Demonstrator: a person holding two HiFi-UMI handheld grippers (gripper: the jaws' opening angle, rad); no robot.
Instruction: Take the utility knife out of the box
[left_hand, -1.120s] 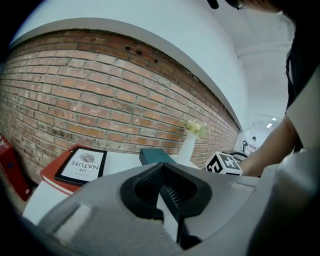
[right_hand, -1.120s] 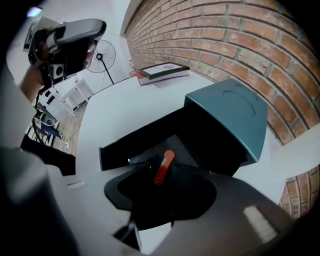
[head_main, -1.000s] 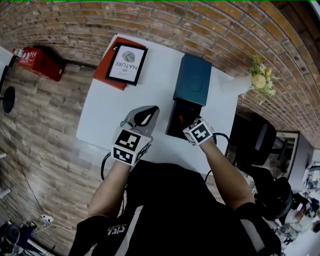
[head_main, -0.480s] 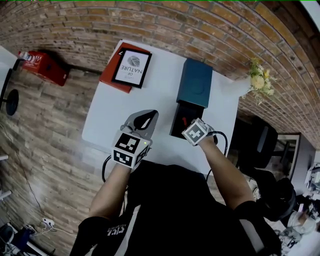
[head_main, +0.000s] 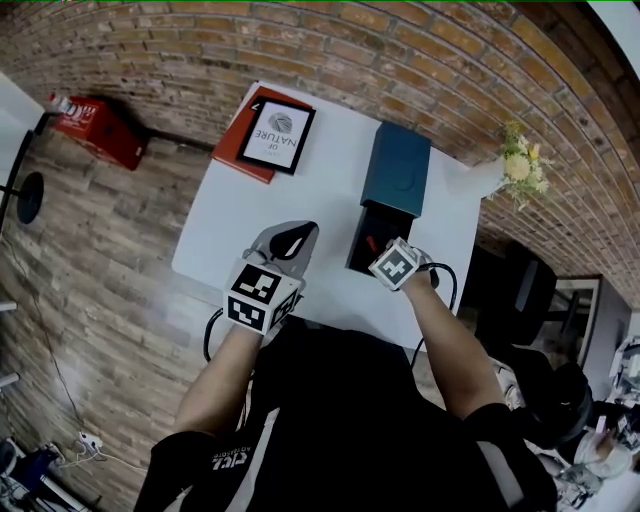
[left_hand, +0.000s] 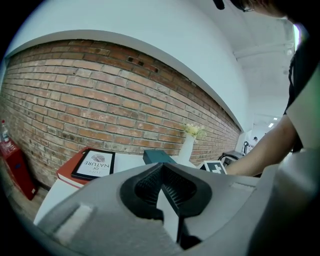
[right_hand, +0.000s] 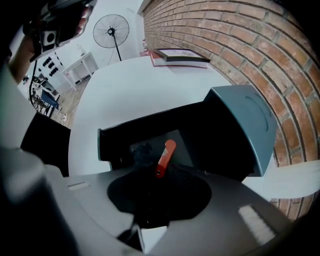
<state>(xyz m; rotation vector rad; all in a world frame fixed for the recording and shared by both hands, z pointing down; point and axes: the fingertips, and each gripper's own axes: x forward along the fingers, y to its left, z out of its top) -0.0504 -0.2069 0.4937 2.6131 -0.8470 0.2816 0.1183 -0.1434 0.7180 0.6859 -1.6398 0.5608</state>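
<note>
The jaws of the right gripper have just been closing and seem to pinch the near end of the red utility knife, which is still down inside the open box (hence the straight-down reach). The left gripper, clenched on nothing, hovers over the desk, probably just keeping clear.

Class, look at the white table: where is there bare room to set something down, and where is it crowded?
Free: the broad bare stretch of white table between the red book, the open teal box and the left gripper. Crowded: the right side, box near white flower vase.
</note>
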